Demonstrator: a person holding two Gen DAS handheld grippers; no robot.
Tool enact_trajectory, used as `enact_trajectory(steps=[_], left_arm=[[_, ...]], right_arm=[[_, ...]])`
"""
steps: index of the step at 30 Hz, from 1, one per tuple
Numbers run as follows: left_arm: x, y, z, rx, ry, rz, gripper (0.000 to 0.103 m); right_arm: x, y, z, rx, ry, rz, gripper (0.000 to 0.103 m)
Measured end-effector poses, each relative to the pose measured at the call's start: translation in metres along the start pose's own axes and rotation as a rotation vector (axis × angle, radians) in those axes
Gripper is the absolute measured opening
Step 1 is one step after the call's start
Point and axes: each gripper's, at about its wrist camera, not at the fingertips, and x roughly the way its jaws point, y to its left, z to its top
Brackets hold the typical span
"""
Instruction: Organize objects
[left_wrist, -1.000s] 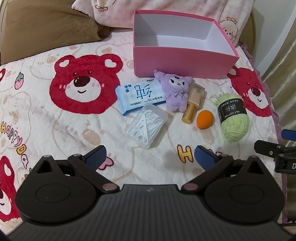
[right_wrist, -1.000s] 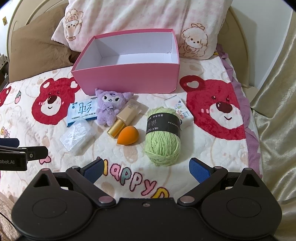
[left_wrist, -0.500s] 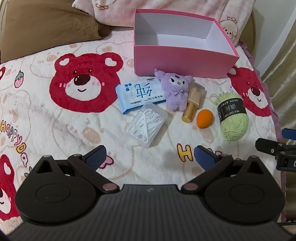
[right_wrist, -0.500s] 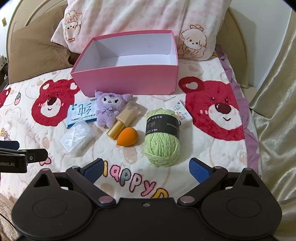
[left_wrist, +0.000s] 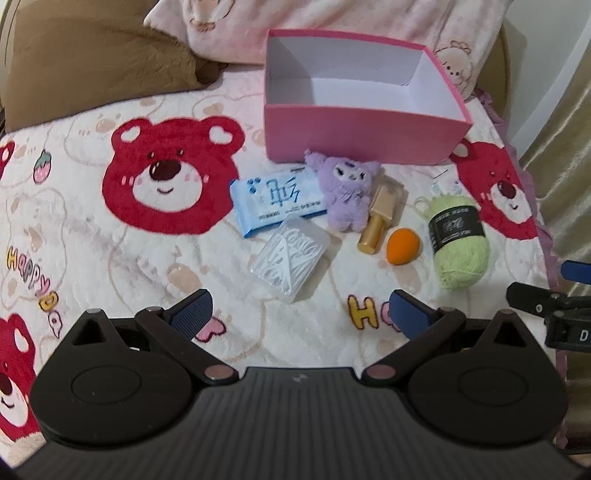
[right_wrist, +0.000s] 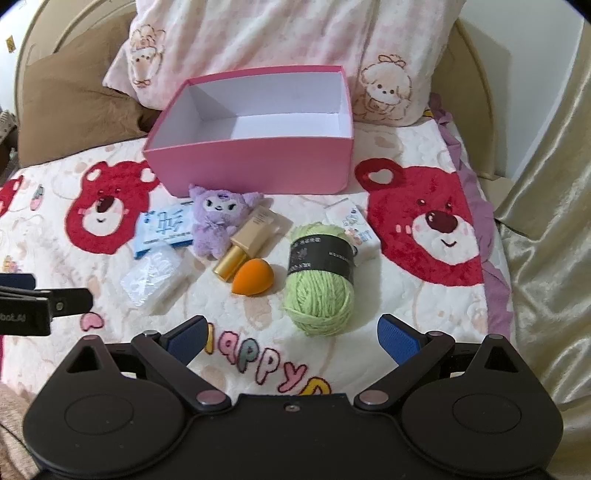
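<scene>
An empty pink box (left_wrist: 362, 133) (right_wrist: 258, 166) stands at the back of the bed. In front of it lie a blue tissue pack (left_wrist: 273, 199) (right_wrist: 166, 229), a purple plush toy (left_wrist: 347, 195) (right_wrist: 218, 218), a gold bottle (left_wrist: 380, 218) (right_wrist: 247, 243), an orange sponge (left_wrist: 403, 245) (right_wrist: 253, 277), a green yarn ball (left_wrist: 460, 243) (right_wrist: 319, 291), a clear plastic case (left_wrist: 290, 254) (right_wrist: 153, 277) and a small white pack (right_wrist: 354, 229). My left gripper (left_wrist: 299, 310) is open just short of the clear case. My right gripper (right_wrist: 291, 338) is open just short of the yarn.
The objects lie on a white blanket with red bears (left_wrist: 166, 181) (right_wrist: 432, 221). Pink pillows (right_wrist: 280, 40) and a brown pillow (left_wrist: 96, 62) lie behind the box. A beige curtain (right_wrist: 550, 229) hangs past the bed's right edge.
Both grippers have moved a little forward toward the objects. The jaws have stayed open and nothing has been picked up.
</scene>
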Motion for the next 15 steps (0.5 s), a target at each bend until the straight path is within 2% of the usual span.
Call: enact_trajectory(steps=[6, 10, 15], left_arm=[[-0.008, -0.023, 0.017, 0.107, 0.011, -0.023, 0.103], [-0.009, -0.028, 0.026, 0.128, 0.022, -0.066, 0.103], [-0.009, -0.033, 0.032, 0.144, 0.023, -0.051, 0.103]], right_arm=[[-0.016, -0.008, 0.007, -0.039, -0.052, 0.067, 0.1], [-0.022, -0.012, 0.01, -0.053, -0.075, 0.106, 0.1], [-0.027, -0.012, 0.009, -0.104, -0.107, 0.111, 0.1]])
